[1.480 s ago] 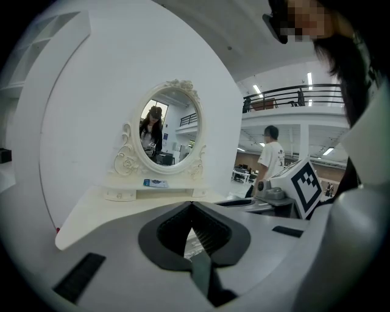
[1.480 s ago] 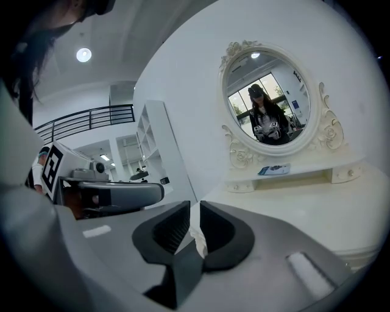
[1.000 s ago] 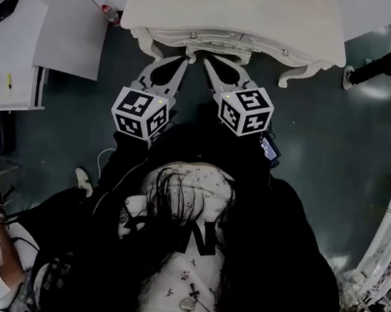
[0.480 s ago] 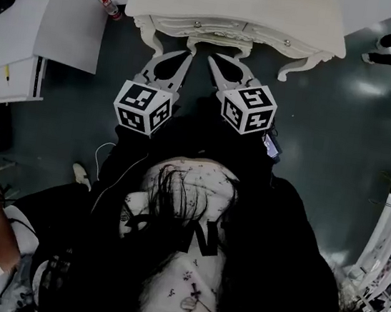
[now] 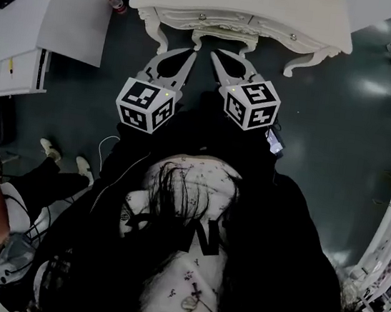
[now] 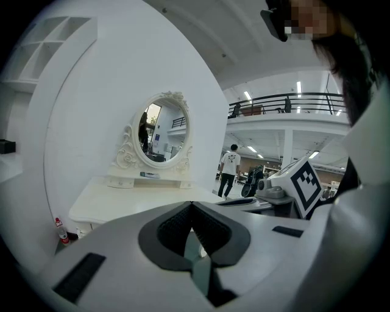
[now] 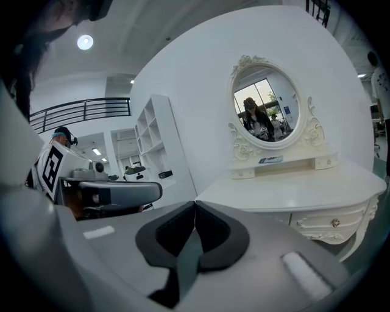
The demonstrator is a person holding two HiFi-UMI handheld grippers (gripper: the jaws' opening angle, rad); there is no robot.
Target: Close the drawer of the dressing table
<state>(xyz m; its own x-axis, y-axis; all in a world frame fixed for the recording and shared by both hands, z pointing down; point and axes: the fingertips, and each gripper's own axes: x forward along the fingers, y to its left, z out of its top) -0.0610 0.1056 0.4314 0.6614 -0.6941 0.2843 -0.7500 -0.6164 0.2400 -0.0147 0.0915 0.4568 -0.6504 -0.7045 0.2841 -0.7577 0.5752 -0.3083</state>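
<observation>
Dark floor (image 5: pixel 328 134), one dressing table (image 5: pixel 239 3), left gripper (image 5: pixel 192 53), right gripper (image 5: pixel 214 54).

A plain white wall (image 6: pixel 109 97) backs the room, with open white shelving (image 7: pixel 152 137) beside it, a black-railed mezzanine (image 6: pixel 286 102) and ceiling strip lights (image 6: pixel 298 87) beyond it, and a dark glossy floor (image 5: pixel 344 122) below it.

Field notes: I'm seeing the dressing table (image 5: pixel 242 3) sitting ahead, with the mirror (image 6: pixel 159 129) standing on its back edge. The left gripper (image 5: pixel 192 53) and right gripper (image 5: pixel 214 54) are hovering side by side just before its front edge. A bottle (image 5: pixel 115 0) is standing beside its left corner.
</observation>
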